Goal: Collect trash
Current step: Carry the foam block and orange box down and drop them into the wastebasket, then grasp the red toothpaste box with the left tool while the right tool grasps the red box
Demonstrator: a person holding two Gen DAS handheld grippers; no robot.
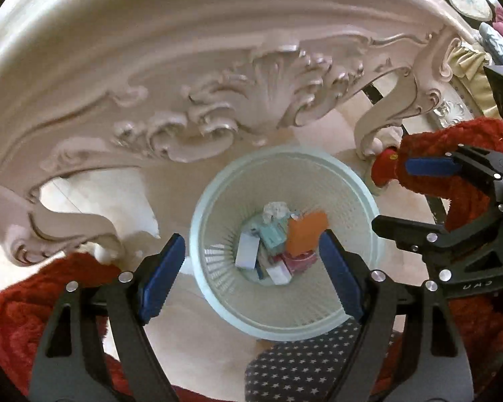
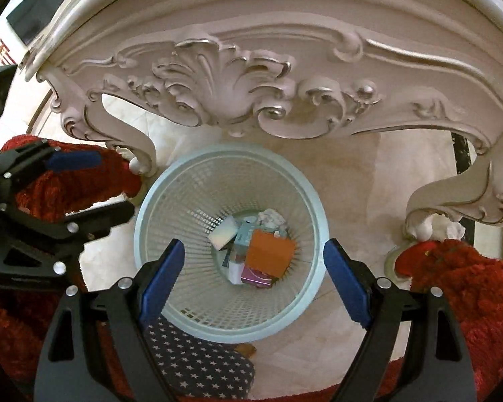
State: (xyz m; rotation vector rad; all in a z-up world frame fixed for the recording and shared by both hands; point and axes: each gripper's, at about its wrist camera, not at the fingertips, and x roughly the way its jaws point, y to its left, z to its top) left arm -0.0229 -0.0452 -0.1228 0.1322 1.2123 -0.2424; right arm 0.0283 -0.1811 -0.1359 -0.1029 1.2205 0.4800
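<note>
My left gripper [image 1: 251,271] and right gripper [image 2: 253,279], both agape, empty, above round pale mesh bin [image 2: 151,201]; orange rectangular card [image 2: 270,251] atop crumpled trash inside.

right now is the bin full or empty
Neither: the pale mesh bin stands upright with trash only at its bottom, an orange card on top of small boxes; its walls are bare above.

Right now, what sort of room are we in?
Probably a furnished living room at home: an ornate carved white table stands on a pale tiled floor, with a red shaggy rug and a mesh wastebasket of paper trash beneath.
</note>
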